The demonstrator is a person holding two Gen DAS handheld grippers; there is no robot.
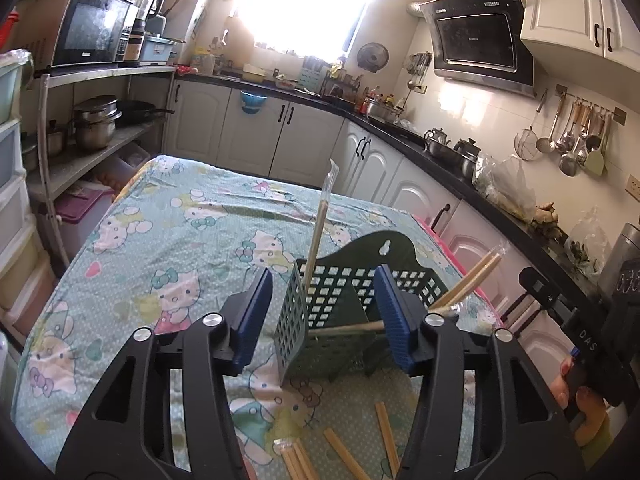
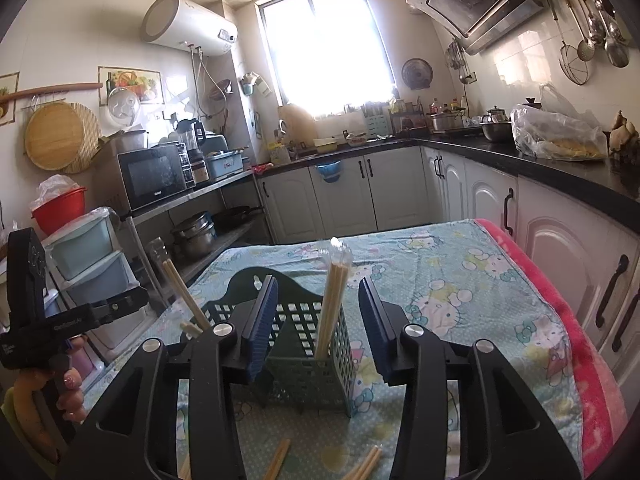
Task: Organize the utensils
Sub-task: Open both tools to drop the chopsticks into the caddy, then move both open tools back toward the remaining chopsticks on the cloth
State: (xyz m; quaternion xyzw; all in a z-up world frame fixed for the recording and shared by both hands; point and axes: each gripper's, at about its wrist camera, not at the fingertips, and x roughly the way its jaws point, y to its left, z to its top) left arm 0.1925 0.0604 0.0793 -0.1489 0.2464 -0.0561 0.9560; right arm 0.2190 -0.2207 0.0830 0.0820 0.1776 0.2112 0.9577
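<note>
Loose chopsticks (image 1: 340,454) on the tablecloth run off the bottom edge in both views, so no full count. Green caddy (image 2: 308,364) base is partly behind the gripper fingers. Window (image 2: 324,44) totally blown out, can't see thru it.

Left wrist camera is sitting low over the table (image 1: 192,216), facing along its fingers toward the window wall, close behind the green basket (image 1: 344,280). Right wrist camera is looking the same way from the basket's other side. Both are sharing basket (image 2: 296,336), tablecloth, window (image 2: 324,44) and counters.
</note>
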